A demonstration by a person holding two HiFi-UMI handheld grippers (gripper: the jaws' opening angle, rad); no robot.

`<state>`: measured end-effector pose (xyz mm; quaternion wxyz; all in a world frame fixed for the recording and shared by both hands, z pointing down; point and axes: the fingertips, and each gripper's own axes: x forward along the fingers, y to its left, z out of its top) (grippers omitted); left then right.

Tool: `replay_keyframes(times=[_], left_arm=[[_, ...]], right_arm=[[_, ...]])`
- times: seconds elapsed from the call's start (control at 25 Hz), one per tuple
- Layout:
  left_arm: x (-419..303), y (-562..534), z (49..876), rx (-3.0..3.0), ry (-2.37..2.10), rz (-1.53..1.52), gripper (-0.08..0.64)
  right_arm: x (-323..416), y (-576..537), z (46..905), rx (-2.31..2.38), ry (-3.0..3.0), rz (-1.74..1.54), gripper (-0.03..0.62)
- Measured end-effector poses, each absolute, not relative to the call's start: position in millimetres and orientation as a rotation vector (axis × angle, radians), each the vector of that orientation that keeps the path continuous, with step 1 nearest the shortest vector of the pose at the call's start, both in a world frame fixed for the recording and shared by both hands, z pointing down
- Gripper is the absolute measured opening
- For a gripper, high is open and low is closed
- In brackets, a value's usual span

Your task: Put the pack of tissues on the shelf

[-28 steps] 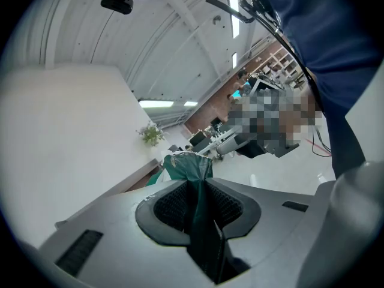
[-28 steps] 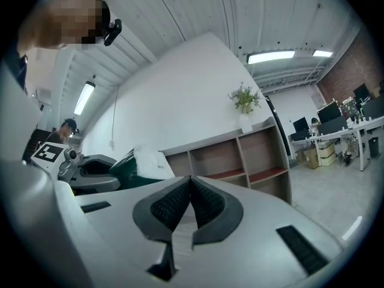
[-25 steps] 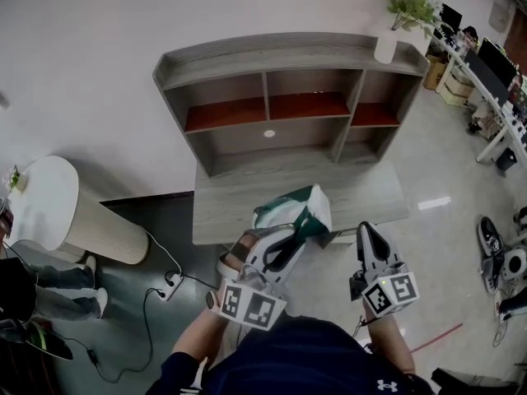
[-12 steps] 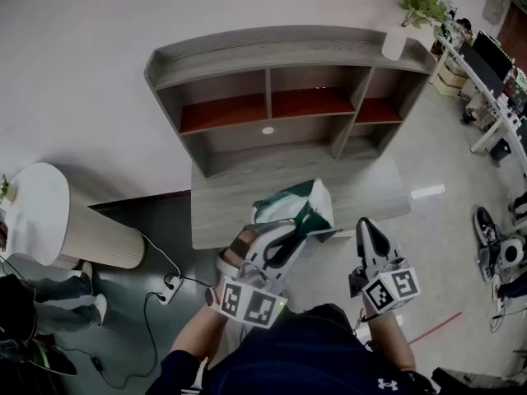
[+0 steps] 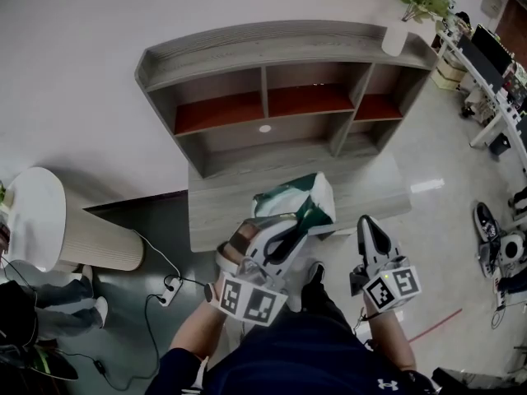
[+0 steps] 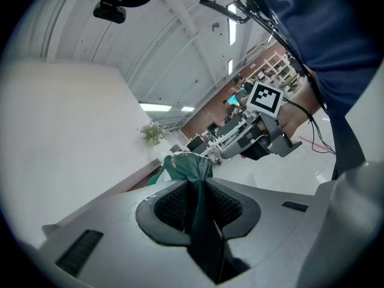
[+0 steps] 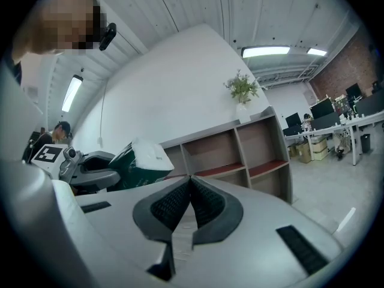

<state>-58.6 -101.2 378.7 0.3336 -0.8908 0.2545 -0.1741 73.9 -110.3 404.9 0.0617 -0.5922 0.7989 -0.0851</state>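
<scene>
The pack of tissues (image 5: 298,203), green and white in plastic wrap, hangs in front of the grey shelf unit (image 5: 280,97), over its low front ledge (image 5: 222,208). My left gripper (image 5: 295,225) is shut on the pack's wrapper. In the left gripper view a fold of the green wrapper (image 6: 201,203) is pinched between the pads. My right gripper (image 5: 366,224) hangs to the right of the pack, shut and empty. In the right gripper view its jaws (image 7: 191,183) meet with nothing between them, and the pack (image 7: 141,159) shows at the left, before the shelf (image 7: 240,155).
A plant in a white vase (image 5: 408,11) stands on the shelf's top right corner. A white round table (image 5: 49,220) stands at the left, with a power strip and cables (image 5: 169,286) on the floor. Office desks with monitors (image 5: 494,64) line the right side.
The head view has shifted slightly, so the shelf sits a bit further left. A dark shoe has come into view below the pack. Both grippers keep their places and states.
</scene>
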Motion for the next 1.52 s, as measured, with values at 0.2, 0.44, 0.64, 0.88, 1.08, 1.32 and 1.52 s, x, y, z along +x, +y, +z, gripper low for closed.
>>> replay_keyframes(times=[0.2, 0.44, 0.64, 0.88, 1.08, 1.32, 1.52], left_arm=[[-51.9, -110.2, 375.1, -2.31, 0.669, -0.469, 0.092], [-33.7, -137.2, 366.2, -2.278, 0.687, -0.48, 0.092], [-18.6, -165.3, 362.4, -2.273, 0.724, -0.48, 0.092], [-2.6, -195.8, 348.8, -2.182, 0.744, -0.499, 0.092], [10.5, -225.6, 324.6, -2.031, 0.739, -0.527, 0.091], [18.3, -278.1, 277.6, -1.847, 0.766, -0.553, 0.091], [20.6, -321.6, 240.7, -1.742, 0.796, -0.596, 0.091]], right_arm=[[76.9, -125.2, 402.9, -1.755, 2.425, -0.254, 0.011], [91.9, -156.0, 397.7, -1.713, 2.438, -0.249, 0.011], [108.4, -182.8, 396.7, -1.698, 2.451, -0.251, 0.011], [124.2, -214.3, 392.7, -1.664, 2.476, -0.241, 0.011], [134.6, -238.7, 387.3, -1.63, 2.501, -0.222, 0.011], [139.1, -264.9, 381.7, -1.59, 2.526, -0.208, 0.011], [135.6, -277.1, 379.0, -1.553, 2.553, -0.211, 0.011]])
